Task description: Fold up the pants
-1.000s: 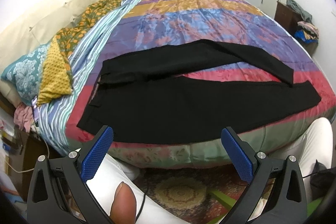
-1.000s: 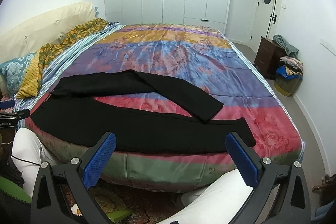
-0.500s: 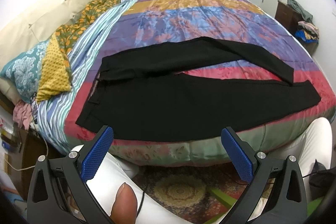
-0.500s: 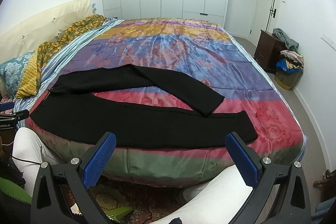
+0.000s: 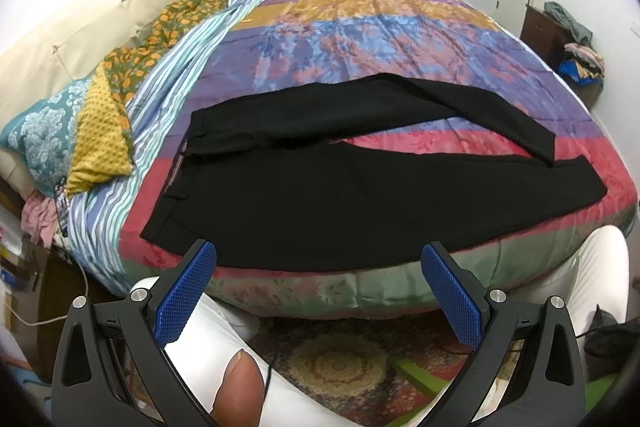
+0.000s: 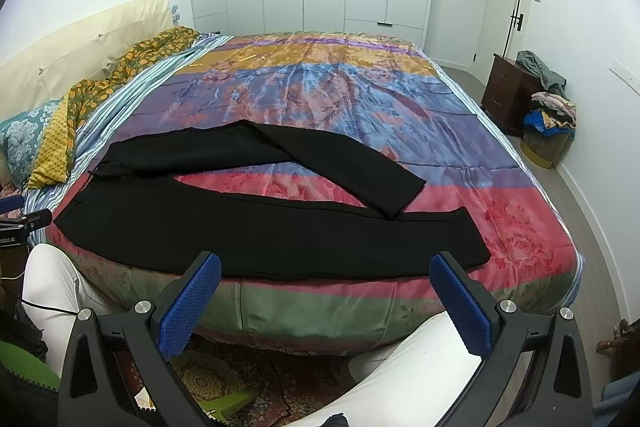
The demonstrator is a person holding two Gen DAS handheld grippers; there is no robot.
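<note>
Black pants [image 5: 320,195] [image 6: 260,227] lie spread flat along the near edge of a bed with a colourful quilt [image 5: 360,39] [image 6: 320,87]. The waistband is at the left and both legs run to the right. The far leg angles down and its cuff overlaps the near leg. My left gripper [image 5: 320,267] stands open in front of the bed edge, below the waist half, holding nothing. My right gripper [image 6: 326,279] is open too, held low before the near leg, apart from the cloth.
Pillows [image 5: 80,131] and a patterned cloth [image 5: 160,39] line the bed's left side. A dark nightstand [image 6: 508,91] with piled clothes stands at the right wall. White-trousered knees [image 6: 52,291] sit against the bed front, over a patterned rug [image 5: 340,363].
Both views have drifted slightly upward and closer to the bed, with the left view shifting a little right. The pants have not moved and both grippers stay open.
</note>
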